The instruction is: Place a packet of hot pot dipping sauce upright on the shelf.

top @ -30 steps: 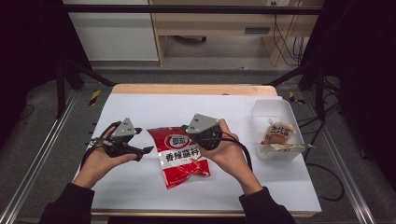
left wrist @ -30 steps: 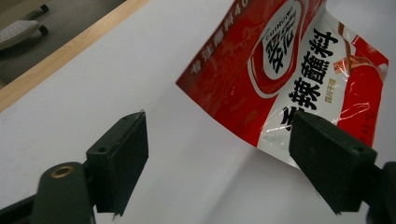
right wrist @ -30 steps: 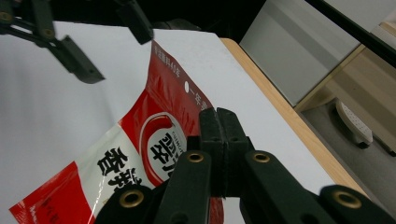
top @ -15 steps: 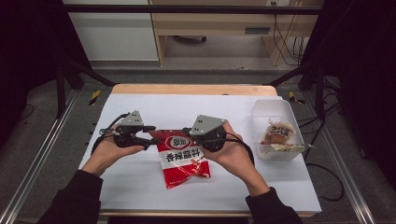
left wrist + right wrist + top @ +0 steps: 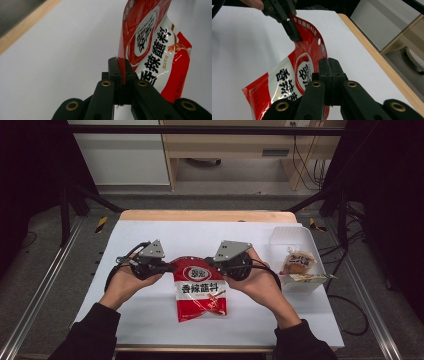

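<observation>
Both tools grip the seasoning packet

The left tool [image 5: 162, 266], its jaws having just closed, and the right tool [image 5: 214, 265] are each clamped on a top corner of the red seasoning packet [image 5: 200, 289], above the white surface [image 5: 210, 235].

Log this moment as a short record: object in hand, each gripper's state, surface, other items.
object: red seasoning packet, held by its top edge
left gripper: jaws just closed, shut on the packet's left top corner
right gripper: shut on the packet's right top corner
surface: white table
other: clear container holding a wrapped snack, at right
</observation>
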`<state>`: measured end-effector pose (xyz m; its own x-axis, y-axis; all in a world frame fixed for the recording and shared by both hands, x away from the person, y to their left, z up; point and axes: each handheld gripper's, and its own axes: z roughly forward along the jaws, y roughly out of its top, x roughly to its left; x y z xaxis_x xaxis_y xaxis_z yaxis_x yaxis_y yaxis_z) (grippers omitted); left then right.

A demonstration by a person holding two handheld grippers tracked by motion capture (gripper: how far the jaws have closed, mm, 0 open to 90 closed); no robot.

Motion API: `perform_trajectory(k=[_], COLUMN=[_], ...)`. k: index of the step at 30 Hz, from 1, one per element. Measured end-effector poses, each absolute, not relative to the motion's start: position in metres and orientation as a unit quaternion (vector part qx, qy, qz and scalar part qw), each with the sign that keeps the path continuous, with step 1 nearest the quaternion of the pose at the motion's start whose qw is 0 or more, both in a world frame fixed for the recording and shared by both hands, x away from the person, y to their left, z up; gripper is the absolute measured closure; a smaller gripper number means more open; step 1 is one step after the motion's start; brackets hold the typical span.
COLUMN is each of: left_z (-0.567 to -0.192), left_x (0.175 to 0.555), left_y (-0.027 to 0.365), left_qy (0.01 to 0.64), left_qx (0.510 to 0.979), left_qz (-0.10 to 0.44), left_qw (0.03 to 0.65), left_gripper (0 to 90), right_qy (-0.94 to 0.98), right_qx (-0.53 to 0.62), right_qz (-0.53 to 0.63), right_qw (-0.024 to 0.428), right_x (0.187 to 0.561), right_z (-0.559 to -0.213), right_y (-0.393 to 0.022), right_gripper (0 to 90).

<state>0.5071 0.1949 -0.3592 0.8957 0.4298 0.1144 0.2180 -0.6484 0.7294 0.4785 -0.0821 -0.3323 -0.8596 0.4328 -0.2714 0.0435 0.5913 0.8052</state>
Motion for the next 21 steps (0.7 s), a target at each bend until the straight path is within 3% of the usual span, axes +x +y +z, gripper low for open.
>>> perform_trajectory(k=[2,6,15,21], left_z=[-0.353,-0.340,-0.316,-0.308], left_x=[0.504,0.498,0.483,0.480], left_y=[0.195,0.195,0.191,0.193], left_qy=[0.174,0.159,0.119,0.116], left_qx=[0.896,0.896,0.899,0.895], left_qz=[0.146,0.160,0.192,0.196], left_qw=[0.382,0.384,0.376,0.384], left_gripper=[89.9,90.0,90.0,90.0], right_qy=[0.864,0.867,0.877,0.891], right_qx=[0.138,0.133,0.131,0.132], right_qz=[0.430,0.427,0.408,0.391], right_qw=[0.221,0.220,0.219,0.188], right_x=[0.479,0.479,0.482,0.486], right_z=[-0.330,-0.325,-0.310,-0.316], right_y=[-0.086,-0.088,-0.089,-0.085], right_gripper=[88.1,72.0,48.6,45.8])
